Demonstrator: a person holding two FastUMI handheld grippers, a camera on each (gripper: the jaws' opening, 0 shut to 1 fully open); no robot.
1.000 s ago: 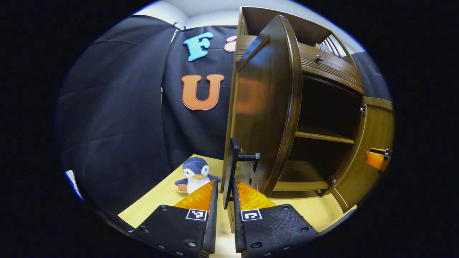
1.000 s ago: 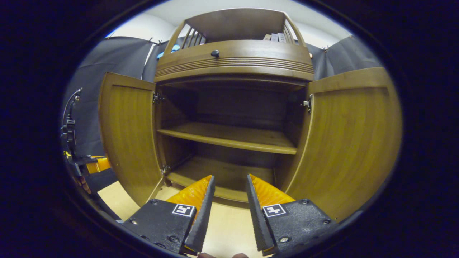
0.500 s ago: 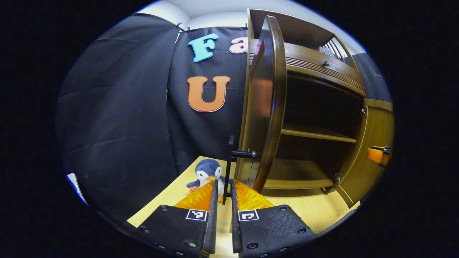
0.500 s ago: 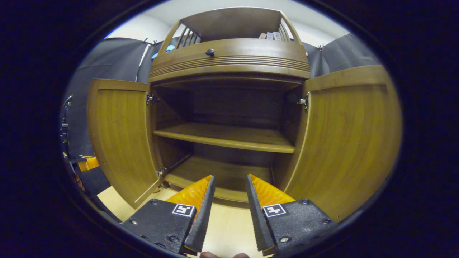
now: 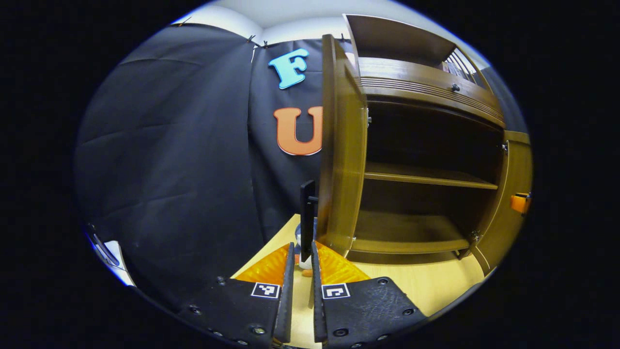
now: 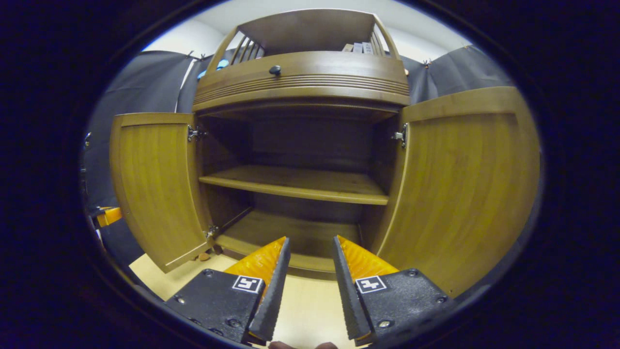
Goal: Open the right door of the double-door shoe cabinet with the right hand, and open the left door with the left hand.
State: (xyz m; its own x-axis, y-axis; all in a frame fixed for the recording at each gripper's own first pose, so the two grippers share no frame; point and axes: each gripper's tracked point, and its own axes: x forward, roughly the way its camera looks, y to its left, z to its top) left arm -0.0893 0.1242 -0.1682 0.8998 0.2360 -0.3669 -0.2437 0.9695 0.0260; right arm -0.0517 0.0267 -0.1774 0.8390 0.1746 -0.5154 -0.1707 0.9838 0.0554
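In the left gripper view the left door [image 5: 341, 145] stands swung out edge-on and hides most of the small toy [image 5: 305, 261] on the counter [image 5: 426, 286] behind its black handle [image 5: 307, 220]; the far gripper is cut off at the right rim. The left gripper [image 5: 301, 254] has its jaws narrowed onto that handle, which stands between them, both sides seeming to press it. In the right gripper view the shoe cabinet [image 6: 300, 82] shows both doors open, the right door [image 6: 465, 184] wide, and the right gripper [image 6: 310, 247] holds nothing, jaws moderately apart.
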